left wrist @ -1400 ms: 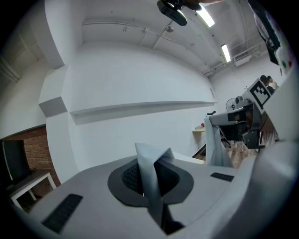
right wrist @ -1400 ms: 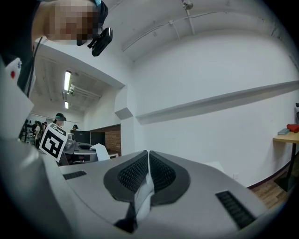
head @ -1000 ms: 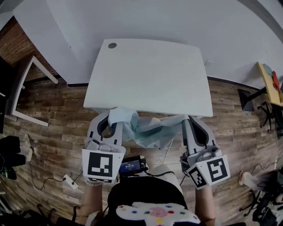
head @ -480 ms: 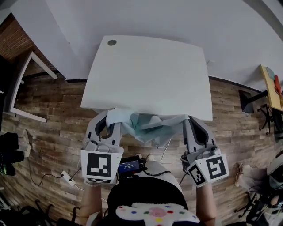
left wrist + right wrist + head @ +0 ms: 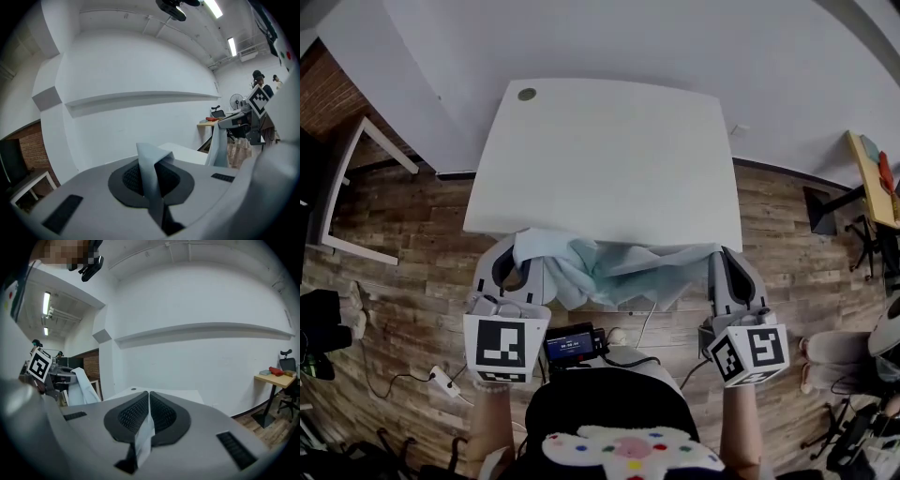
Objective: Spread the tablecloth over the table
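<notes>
Teal cloth (image 5: 609, 267) sags bunched at the tabletop's (image 5: 600, 159) near edge. The left gripper (image 5: 151, 165) and right gripper (image 5: 148, 409) each clamp an edge in closed jaws, held apart, probably to stretch it for spreading.

text: none legible | small screen (image 5: 570, 346): print too small to read

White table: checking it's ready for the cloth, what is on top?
The white table shows only a round grommet at its far left corner. The bunched tablecloth hides part of its near edge.
</notes>
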Tool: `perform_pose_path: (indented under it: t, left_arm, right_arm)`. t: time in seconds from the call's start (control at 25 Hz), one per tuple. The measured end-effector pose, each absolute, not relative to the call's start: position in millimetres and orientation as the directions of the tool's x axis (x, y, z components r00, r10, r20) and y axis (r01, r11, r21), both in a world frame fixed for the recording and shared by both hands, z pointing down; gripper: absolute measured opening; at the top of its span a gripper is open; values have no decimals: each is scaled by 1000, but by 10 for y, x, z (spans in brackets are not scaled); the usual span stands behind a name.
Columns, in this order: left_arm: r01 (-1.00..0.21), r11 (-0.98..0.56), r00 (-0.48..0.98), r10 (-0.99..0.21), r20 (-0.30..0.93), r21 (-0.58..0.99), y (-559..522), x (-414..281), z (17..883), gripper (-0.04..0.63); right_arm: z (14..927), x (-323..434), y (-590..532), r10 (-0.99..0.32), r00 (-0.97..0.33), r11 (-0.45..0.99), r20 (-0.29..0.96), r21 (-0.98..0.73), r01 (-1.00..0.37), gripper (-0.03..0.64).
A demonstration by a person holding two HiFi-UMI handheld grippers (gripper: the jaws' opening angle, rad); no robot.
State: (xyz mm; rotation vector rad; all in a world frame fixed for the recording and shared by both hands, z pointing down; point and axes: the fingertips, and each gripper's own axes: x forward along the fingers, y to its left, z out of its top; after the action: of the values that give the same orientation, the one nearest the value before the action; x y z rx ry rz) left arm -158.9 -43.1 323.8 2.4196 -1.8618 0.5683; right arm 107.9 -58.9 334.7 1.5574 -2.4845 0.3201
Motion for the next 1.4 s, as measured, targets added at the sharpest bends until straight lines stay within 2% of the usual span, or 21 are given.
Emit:
perform_pose_path:
  t: [0.32, 0.76, 0.96, 1.2, 1.4]
  left_arm:
    - [-952, -204, 120, -934, 336, -227, -410, -1792, 3334, 14]
    - [-949, -27, -100, -920, 380, -314, -242, -2592, 3566, 14]
    - [-944, 48, -184, -898, 400, -328, -131, -2891, 3667, 14]
    - [-936, 97, -240, -879, 413, -337, -65, -3168, 3772, 14]
    - [-922, 148, -300, -857, 419, -358, 13, -3410, 3799, 14]
  right_arm:
    - [3565, 1806, -572, -902, -277, 285, 332, -27, -958, 34]
    - [3830, 2727, -649, -922, -60, 103, 383, 92, -990, 34]
    - [3911, 3136, -642, -917, 37, -1, 397, 90, -996, 34]
    - [3966, 3458, -674, -913, 88, -48, 399, 111, -993, 34]
    - [3952, 3774, -672, -907, 162, -146, 389, 72, -987, 34]
